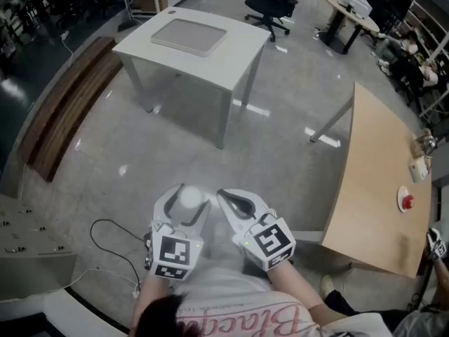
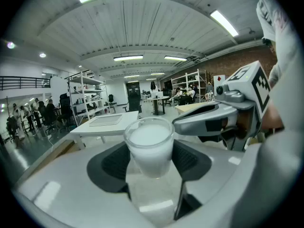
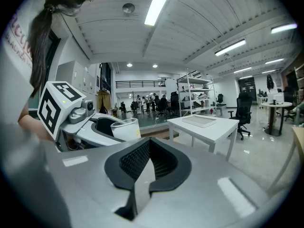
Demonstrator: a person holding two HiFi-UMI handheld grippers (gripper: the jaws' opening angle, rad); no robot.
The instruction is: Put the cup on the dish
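Currently the left hand-held gripper is clamped on the cup, a whitish, frosted-looking tumbler (its rim stands a little above the dark pads). It sits upright between the jaws, held close in front of the person's body and above the grey floor. Just beside it, the right hand-held gripper has its jaws pressed together with nothing between them. Well apart from both, across the floor, a white counter carries a flat, pale square dish. A wooden counter lies off to the right.
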